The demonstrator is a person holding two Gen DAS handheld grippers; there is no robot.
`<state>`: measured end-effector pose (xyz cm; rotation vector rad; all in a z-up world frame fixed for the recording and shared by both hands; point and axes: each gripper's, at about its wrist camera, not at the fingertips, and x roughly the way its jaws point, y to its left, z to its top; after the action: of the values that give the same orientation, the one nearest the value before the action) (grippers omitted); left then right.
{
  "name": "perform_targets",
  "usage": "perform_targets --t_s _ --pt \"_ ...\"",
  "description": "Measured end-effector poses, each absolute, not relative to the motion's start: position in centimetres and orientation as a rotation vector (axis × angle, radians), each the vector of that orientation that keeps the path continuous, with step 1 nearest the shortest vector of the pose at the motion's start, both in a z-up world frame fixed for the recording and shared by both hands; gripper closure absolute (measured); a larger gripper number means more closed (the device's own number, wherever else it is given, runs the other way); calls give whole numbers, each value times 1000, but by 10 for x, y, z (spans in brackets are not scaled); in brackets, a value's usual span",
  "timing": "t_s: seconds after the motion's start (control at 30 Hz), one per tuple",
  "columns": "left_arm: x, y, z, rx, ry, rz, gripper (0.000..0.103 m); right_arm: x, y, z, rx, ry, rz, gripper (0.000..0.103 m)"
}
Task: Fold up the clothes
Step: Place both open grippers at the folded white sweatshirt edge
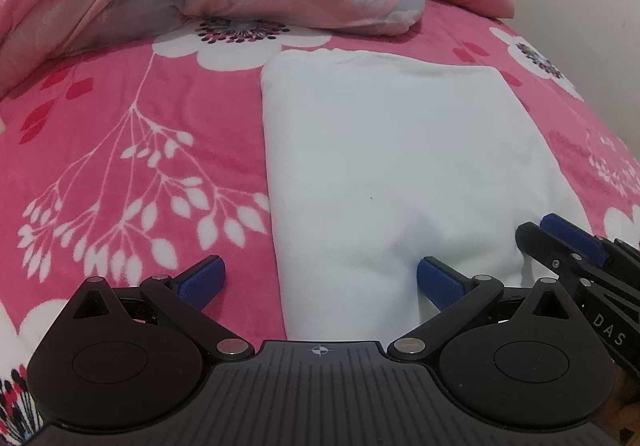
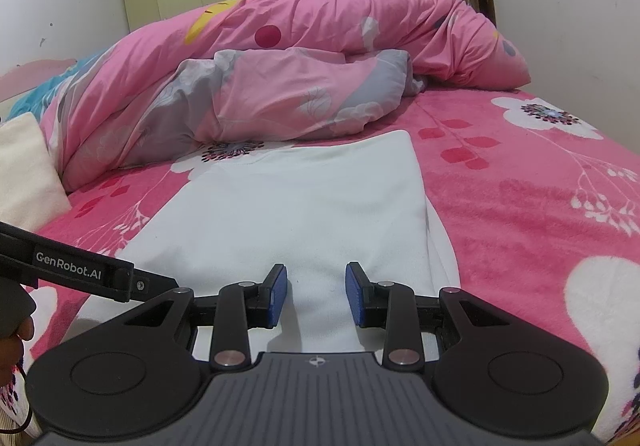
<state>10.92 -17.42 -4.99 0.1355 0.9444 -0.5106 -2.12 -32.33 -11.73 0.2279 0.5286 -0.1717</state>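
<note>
White garment [image 1: 400, 150] lying flat, already folded to a long panel, on the pink bed cover [image 1: 140, 134]. Left tool [image 1: 320, 282] wide open astride its near left edge; right tool [image 2: 317, 294] half open over the near edge, nothing pinched. Risk: catching only the top layer, or the plush cover as well, and so spoiling the fold.

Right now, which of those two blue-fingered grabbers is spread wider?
The left gripper: its blue fingers stand far apart, straddling the near left edge of the white folded garment. The right gripper has its fingers much closer together over that garment.
</note>
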Motion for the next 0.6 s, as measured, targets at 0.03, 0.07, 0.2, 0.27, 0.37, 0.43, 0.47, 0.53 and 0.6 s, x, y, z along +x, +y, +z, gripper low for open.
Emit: perform_targets --t_s 0.03,0.07,0.2,0.27,0.37,0.43,0.47,0.53,0.6 --pt "109 -175 -50 139 944 -510 0 -21 -323 -117 228 529 -172 69" --pt "109 -175 -50 142 942 -509 0 -21 -323 -117 228 529 -172 69" --pt "108 -176 -50 153 939 -507 0 -21 -323 -117 228 529 -172 69" --pt "107 -176 -50 159 937 -506 0 -21 -324 -117 228 529 -171 69" --pt "106 -177 -49 169 935 -504 0 -21 -324 -117 228 529 -171 69" --pt "106 -178 -49 174 934 -502 0 -21 -324 -117 228 529 -171 69" --pt "105 -178 -48 177 934 -501 0 -21 -324 -117 229 529 -171 69" --pt "105 -179 -48 181 932 -498 0 -21 -324 -117 230 529 -171 69" --pt "104 -180 -48 184 932 -499 0 -21 -324 -117 230 530 -172 69"
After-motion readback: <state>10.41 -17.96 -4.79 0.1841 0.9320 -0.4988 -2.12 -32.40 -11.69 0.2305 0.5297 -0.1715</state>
